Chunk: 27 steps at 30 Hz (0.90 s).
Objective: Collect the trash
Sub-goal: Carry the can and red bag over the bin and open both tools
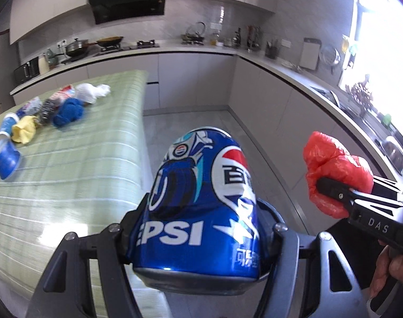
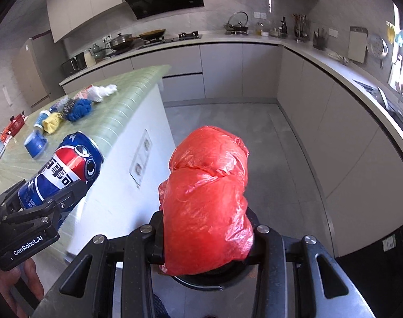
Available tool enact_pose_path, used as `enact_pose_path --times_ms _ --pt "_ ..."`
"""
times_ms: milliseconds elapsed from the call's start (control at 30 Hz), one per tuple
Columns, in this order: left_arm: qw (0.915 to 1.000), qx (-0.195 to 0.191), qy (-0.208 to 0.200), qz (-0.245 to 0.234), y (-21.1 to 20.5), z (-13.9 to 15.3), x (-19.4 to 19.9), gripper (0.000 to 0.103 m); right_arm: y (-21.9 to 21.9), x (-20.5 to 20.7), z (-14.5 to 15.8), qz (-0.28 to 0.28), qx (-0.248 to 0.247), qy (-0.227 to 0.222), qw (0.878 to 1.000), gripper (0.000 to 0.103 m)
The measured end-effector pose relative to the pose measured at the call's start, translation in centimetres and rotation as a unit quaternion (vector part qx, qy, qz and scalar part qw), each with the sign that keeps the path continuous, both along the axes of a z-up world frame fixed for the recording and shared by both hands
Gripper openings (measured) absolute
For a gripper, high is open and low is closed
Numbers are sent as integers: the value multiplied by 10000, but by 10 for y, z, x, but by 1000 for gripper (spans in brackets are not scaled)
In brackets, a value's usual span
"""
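My left gripper (image 1: pixel 204 212) is shut on a dented blue Pepsi can (image 1: pixel 201 193), whose top points away from the camera, out over the edge of the green-clothed table (image 1: pixel 82 164). To its right, over the floor, my right gripper (image 1: pixel 331 189) is shut on a crumpled red plastic bag (image 1: pixel 334 164). In the right wrist view the red bag (image 2: pixel 206 198) fills the jaws of the right gripper (image 2: pixel 206 230). The can (image 2: pixel 66 169) and the left gripper (image 2: pixel 57 202) are at the left. More trash lies on the table: a blue wad (image 1: pixel 69 111), a yellow wad (image 1: pixel 23 131), a white bag (image 1: pixel 91 92) and paper cups (image 1: pixel 6 156).
The table's white side panel (image 2: pixel 140 159) carries sockets. Grey floor (image 2: pixel 228 116) lies open between the table and the L-shaped counter (image 1: pixel 201 50). That counter holds pans, bottles and a sink (image 1: pixel 392 148) by the window. A hand holds each gripper's handle.
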State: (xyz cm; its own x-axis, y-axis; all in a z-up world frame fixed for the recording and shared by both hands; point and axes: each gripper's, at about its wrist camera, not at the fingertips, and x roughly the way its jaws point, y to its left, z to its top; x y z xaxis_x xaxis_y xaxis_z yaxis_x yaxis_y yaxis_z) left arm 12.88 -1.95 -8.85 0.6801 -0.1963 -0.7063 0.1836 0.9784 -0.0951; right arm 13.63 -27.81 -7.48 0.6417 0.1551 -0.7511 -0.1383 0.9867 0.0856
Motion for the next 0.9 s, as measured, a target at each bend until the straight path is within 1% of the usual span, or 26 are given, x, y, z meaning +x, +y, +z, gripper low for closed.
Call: enact_pose_path --times_ms 100,200,533,733,900 --pt "9999 1 148 -56 -18 -15 0 66 -17 -2 -18 35 -73 133 9999 40" --pt "9996 22 288 -61 -29 -29 0 66 -24 0 -34 123 -120 250 9995 40" --pt "9970 214 747 0 -63 -83 5 66 -47 18 -90 316 -51 633 9975 40" --pt "9947 275 990 83 -74 -118 11 66 -43 33 -123 465 39 856 9952 40" --pt "9912 257 1284 195 -76 -153 21 67 -32 46 -151 622 163 1063 9923 40"
